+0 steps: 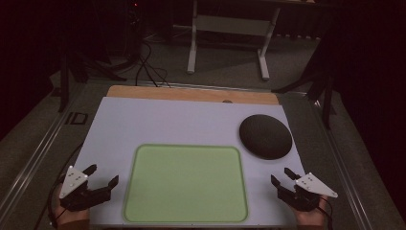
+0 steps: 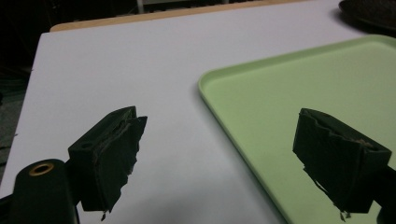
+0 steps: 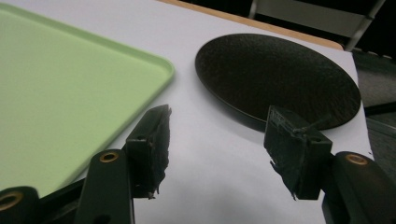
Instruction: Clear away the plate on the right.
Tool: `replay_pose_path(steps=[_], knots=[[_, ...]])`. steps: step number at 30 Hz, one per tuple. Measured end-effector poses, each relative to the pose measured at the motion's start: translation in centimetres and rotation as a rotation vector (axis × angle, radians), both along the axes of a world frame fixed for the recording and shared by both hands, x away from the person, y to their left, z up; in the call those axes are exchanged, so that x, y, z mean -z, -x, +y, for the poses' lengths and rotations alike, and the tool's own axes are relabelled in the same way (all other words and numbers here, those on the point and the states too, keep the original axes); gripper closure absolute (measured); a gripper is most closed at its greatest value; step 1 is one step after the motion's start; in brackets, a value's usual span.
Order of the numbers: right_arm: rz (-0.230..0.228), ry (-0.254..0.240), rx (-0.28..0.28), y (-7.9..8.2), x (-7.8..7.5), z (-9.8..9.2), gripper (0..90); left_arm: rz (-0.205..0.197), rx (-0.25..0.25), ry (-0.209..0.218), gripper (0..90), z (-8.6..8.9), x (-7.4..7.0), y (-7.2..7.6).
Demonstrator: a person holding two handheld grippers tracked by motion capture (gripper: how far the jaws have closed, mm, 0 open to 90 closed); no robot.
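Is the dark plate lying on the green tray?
No, the dark plate lies on the white table sheet, beside the green tray.

High camera sits above the near edge, looking forward and down over the whole table [image 1: 143, 120]. Left gripper camera rides low and close, facing across the green tray [image 2: 299, 93] corner; right gripper camera, equally low, faces the black plate [image 3: 275, 74]. Tray and plate appear in all three views.
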State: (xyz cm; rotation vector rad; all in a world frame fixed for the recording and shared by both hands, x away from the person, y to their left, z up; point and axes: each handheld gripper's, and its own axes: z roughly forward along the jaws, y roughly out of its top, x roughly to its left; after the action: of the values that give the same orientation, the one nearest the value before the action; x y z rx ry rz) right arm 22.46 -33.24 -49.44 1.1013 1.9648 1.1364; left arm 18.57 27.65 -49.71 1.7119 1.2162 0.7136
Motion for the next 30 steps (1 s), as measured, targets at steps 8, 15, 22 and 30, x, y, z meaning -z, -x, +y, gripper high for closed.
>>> replay_pose_path(steps=[8,15,22,30], knots=[[-0.011,0.016,0.008,0.0,0.0,-0.1,40.1,-0.02,-0.018,0.021,14.9,0.3,-0.2,0.1],[-0.026,0.039,0.009,0.0,-0.2,0.2,39.8,-0.047,-0.021,0.032,14.9,0.6,-0.3,0.2],[-0.04,0.055,0.001,0.1,-0.8,0.6,39.6,-0.054,-0.02,0.028,14.9,0.5,-0.3,0.2],[-0.062,0.102,-0.02,-0.5,-2.1,0.9,38.7,-0.056,-0.033,0.031,14.9,0.7,-0.3,0.3]])
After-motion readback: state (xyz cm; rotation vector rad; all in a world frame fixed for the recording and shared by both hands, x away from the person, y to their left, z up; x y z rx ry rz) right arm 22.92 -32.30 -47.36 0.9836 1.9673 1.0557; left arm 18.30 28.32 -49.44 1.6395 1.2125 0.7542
